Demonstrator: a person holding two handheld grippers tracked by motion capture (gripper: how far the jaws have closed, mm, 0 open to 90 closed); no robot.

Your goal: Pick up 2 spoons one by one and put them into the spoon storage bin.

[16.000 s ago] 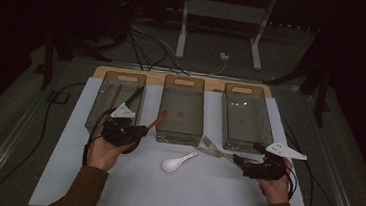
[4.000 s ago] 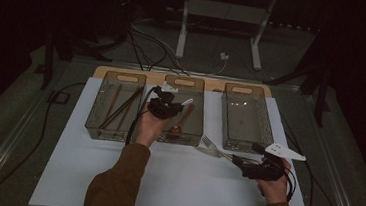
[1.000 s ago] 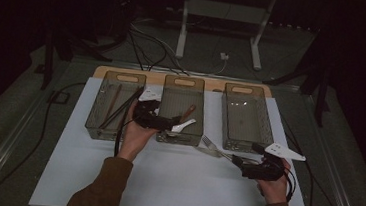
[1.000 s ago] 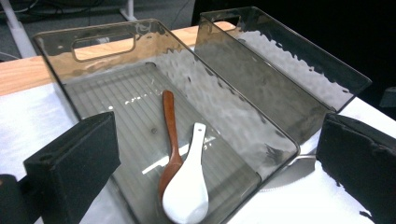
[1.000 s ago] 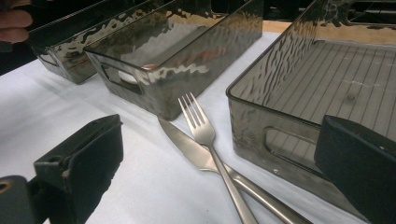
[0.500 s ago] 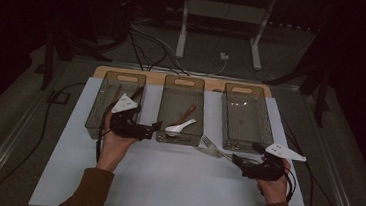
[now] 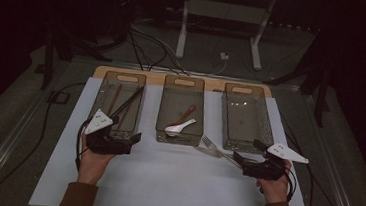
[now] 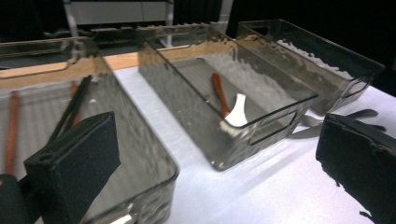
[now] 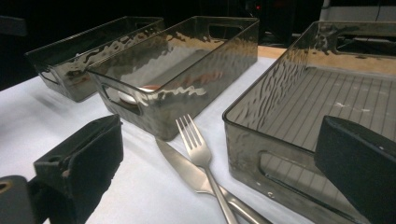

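Note:
Three smoky clear bins stand in a row on the white mat. The left bin [image 7: 102, 96] holds brown and black chopsticks [image 7: 127, 103] [image 8: 74, 105]. A white spoon [image 7: 179, 128] [image 8: 235, 116] and a brown spoon [image 7: 186, 114] [image 8: 219, 91] lie in the middle bin [image 7: 185, 79]. The right bin [image 7: 242, 88] [image 9: 252, 140] has nothing inside. A fork [image 7: 212, 144] [image 9: 196, 140] and a knife [image 7: 207, 151] [image 9: 182, 168] lie on the mat before it. My left gripper [image 7: 132, 143] [image 8: 217, 182] is open by the left bin's near end. My right gripper [image 7: 246, 156] [image 9: 219, 177] is open at the cutlery handles.
The mat [image 7: 174, 182] lies on a table with a wooden strip [image 7: 156, 74] behind the bins. Cables [image 7: 146, 39] and a white stand [image 7: 182, 27] occupy the dark floor beyond. A metal rail [image 7: 12, 133] runs along the table's left side.
The white spoon went from the mat into the middle bin. My left gripper has drawn back from there to the left bin's near end, with nothing in it. The right gripper has not moved.

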